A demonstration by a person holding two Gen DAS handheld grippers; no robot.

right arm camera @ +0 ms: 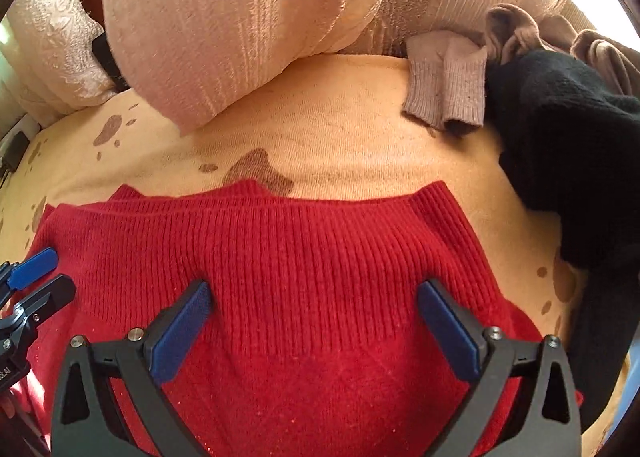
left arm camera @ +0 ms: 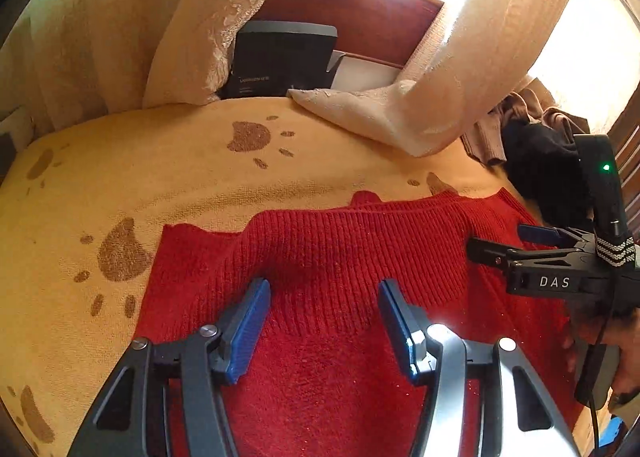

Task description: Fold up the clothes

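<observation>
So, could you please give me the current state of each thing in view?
Red sweater: spread flat on the blanket, ungripped.
Left gripper: open, nothing held.
Right gripper: open, nothing held.
Black garment: crumpled, unfolded.
Brown garment: bunched beside it, unfolded.
Blanket: spread under everything.

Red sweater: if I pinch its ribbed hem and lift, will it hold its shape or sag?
The red sweater is a soft knit with a rippled edge, so it will probably sag and stretch. On the paw-print blanket, pushing would likely bunch it.
</observation>
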